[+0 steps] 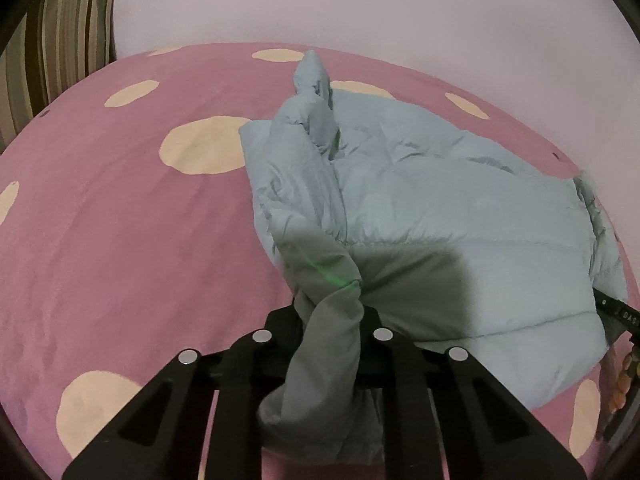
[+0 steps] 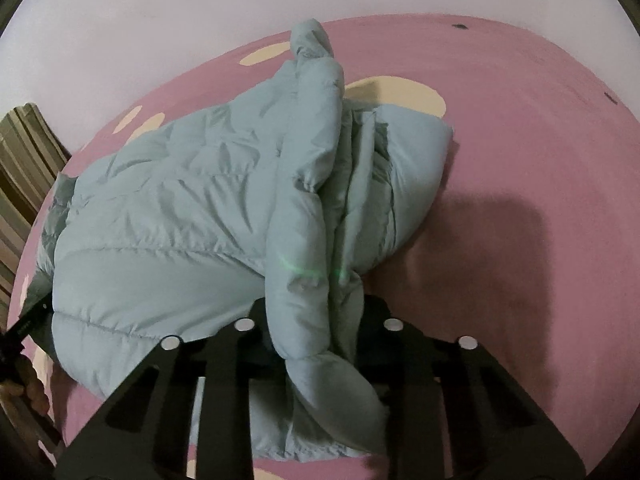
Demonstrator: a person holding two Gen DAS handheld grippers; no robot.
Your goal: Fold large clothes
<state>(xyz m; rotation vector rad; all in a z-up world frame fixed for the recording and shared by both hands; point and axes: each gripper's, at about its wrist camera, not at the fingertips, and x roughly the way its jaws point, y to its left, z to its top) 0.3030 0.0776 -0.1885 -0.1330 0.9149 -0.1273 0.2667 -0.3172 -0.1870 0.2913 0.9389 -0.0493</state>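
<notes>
A pale blue quilted puffer jacket (image 1: pixel 440 208) lies bunched on a pink bedspread with cream dots (image 1: pixel 120 240). My left gripper (image 1: pixel 326 316) is shut on a gathered fold at the jacket's near left edge, and cloth hangs down between its black fingers. In the right wrist view the same jacket (image 2: pixel 180 220) spreads to the left. My right gripper (image 2: pixel 320 316) is shut on a thick fold of the jacket, and a padded sleeve-like roll runs from its jaws up toward the far end.
A striped cushion (image 1: pixel 60 48) leans at the far left against a pale wall (image 1: pixel 400 0). The other gripper's black tip (image 1: pixel 620 312) shows at the jacket's right edge. The pink bedspread (image 2: pixel 520 200) lies bare right of the jacket.
</notes>
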